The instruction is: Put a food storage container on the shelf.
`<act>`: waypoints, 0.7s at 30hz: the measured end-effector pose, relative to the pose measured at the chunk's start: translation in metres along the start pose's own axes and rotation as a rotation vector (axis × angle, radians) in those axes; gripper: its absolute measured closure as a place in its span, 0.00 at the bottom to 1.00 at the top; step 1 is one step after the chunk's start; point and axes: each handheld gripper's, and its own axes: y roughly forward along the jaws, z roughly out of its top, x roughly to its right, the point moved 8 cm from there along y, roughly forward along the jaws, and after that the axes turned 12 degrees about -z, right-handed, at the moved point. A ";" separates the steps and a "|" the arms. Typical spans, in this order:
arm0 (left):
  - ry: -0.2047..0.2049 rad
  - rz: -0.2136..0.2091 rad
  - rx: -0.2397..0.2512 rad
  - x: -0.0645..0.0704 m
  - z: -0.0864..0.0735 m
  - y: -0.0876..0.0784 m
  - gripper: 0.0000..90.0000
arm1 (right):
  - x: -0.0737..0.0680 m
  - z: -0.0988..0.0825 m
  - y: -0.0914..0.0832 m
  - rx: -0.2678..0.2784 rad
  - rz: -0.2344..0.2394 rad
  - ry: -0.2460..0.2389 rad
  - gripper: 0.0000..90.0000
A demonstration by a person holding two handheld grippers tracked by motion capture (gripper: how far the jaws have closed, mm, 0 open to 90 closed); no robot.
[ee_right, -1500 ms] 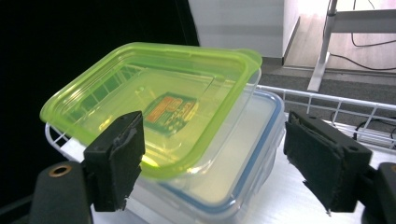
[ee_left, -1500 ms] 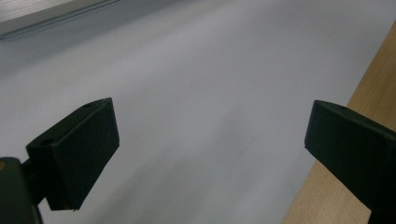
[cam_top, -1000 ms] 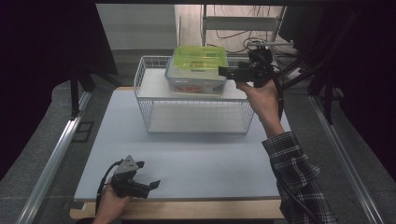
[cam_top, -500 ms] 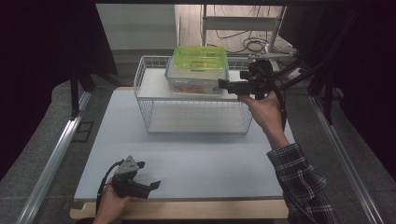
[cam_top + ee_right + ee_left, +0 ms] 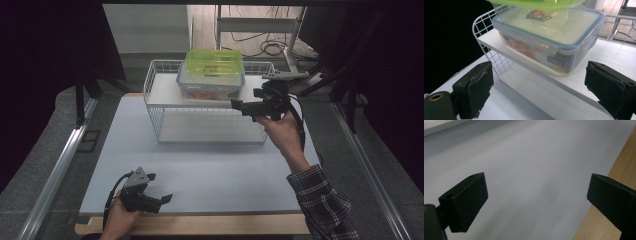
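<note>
A white wire rack [image 5: 152,107] stands at the back middle of the mat. On its upper shelf [image 5: 599,65] sits a clear box with a blue rim [image 5: 210,89] [image 5: 554,47], and a green-lidded box [image 5: 214,61] [image 5: 536,3] is stacked on top of it. My right gripper [image 5: 245,100] [image 5: 542,90] is open, held at the rack's right front corner, pointing at the clear box without touching it. My left gripper [image 5: 159,188] [image 5: 536,200] is open and holds nothing, low over the mat near the front edge.
A pale grey mat [image 5: 210,170] [image 5: 529,157] covers the table, with a wooden strip [image 5: 200,225] [image 5: 621,167] along its front edge. Cables and a metal stand [image 5: 260,30] lie behind the rack. Metal rails [image 5: 65,160] run along both sides.
My right gripper has drawn back from the stacked boxes toward the person and a little lower. The boxes stay on the shelf. The left gripper has not moved.
</note>
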 end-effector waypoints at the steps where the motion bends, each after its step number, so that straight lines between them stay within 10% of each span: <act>1: 0.000 0.000 0.000 0.000 0.000 0.000 0.03 | -0.001 -0.002 0.000 -0.001 0.004 -0.002 0.10; 21: 0.005 -0.001 0.004 0.000 0.000 0.000 0.03 | -0.005 -0.044 0.000 -0.026 0.002 -0.071 0.06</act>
